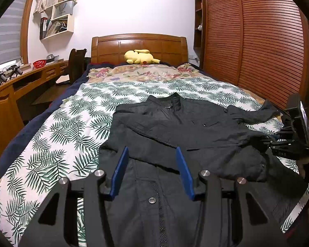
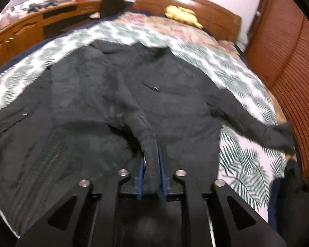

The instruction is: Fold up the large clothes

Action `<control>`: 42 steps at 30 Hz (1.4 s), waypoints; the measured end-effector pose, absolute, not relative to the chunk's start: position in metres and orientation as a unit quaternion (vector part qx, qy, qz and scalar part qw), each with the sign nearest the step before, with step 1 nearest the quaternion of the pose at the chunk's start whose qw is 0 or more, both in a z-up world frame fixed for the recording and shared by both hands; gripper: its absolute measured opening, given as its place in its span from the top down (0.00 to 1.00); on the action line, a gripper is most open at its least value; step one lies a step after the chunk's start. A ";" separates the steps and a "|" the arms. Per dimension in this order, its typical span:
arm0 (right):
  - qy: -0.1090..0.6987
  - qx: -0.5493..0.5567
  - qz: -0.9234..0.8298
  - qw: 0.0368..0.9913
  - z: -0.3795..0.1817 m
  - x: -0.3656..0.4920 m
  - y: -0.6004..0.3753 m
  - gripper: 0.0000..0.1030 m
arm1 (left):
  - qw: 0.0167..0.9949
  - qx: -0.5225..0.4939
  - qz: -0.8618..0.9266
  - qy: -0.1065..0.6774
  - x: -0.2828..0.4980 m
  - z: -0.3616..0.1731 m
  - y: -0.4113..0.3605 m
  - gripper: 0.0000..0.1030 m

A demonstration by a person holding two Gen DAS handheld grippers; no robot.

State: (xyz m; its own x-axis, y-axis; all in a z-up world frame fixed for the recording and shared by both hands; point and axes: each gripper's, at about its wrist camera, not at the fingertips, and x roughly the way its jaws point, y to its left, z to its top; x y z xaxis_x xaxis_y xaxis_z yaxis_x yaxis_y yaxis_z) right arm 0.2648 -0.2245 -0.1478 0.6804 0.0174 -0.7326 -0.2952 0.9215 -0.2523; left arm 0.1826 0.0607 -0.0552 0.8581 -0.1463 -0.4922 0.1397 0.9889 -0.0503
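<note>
- Right tool: blue pads flank a sleeve cuff, likely carrying it across the jacket for folding; grip firmness unclear.
- Left tool: jaws apart, empty, over the hem.
- Jacket lies spread on the bed.

A dark jacket lies spread on a bed with a palm-leaf cover, collar toward the wooden headboard, one sleeve folded across its front. The left gripper hovers over the jacket's near hem, its blue fingers apart with nothing between them. At the right edge the right gripper meets the cloth, and a yellow plush toy rests by the headboard.
</note>
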 end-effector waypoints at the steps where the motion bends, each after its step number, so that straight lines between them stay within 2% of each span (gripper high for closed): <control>1: 0.388 -0.176 0.086 0.900 -0.148 0.264 -0.226 0.65 | 0.964 -0.006 -0.074 0.255 0.182 -0.055 0.060 0.55; 3: 0.386 -0.157 0.089 0.904 -0.145 0.262 -0.232 0.48 | 0.964 -0.006 -0.075 0.255 0.182 -0.056 0.060 0.55; 5: 0.387 -0.148 0.090 0.905 -0.145 0.261 -0.235 0.45 | 0.964 -0.005 -0.076 0.255 0.182 -0.056 0.059 0.55; 10: 0.406 -0.122 0.125 0.897 -0.157 0.260 -0.231 0.44 | 0.963 -0.001 -0.078 0.257 0.183 -0.057 0.053 0.55; 16: 0.445 -0.118 0.142 0.876 -0.198 0.261 -0.218 0.45 | 0.962 -0.003 -0.082 0.262 0.185 -0.057 0.051 0.55; 21: 0.432 -0.123 0.141 0.882 -0.216 0.258 -0.217 0.42 | 0.961 0.000 -0.082 0.262 0.186 -0.057 0.049 0.55; 23: 0.424 -0.124 0.138 0.887 -0.219 0.255 -0.218 0.41 | 0.962 -0.001 -0.082 0.262 0.186 -0.057 0.048 0.55; 25: 0.424 -0.117 0.127 0.889 -0.221 0.256 -0.221 0.35 | 0.961 -0.001 -0.083 0.263 0.186 -0.057 0.047 0.55; 32: 0.415 -0.110 0.119 0.896 -0.221 0.253 -0.224 0.32 | 0.960 0.007 -0.087 0.267 0.187 -0.060 0.040 0.55; 35: 0.414 -0.108 0.098 0.899 -0.221 0.250 -0.227 0.22 | 0.959 0.007 -0.089 0.268 0.188 -0.060 0.038 0.55; 42: 0.436 -0.048 0.121 0.890 -0.212 0.243 -0.248 0.22 | 0.958 -0.002 -0.104 0.268 0.196 -0.059 0.024 0.55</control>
State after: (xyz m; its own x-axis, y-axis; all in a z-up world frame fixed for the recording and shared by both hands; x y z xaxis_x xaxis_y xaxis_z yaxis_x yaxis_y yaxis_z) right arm 0.2429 -0.2480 -0.2120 0.5905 0.1732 -0.7882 -0.2565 0.9663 0.0202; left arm 0.1957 0.0237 -0.0590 0.8343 -0.2004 -0.5136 0.1981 0.9783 -0.0601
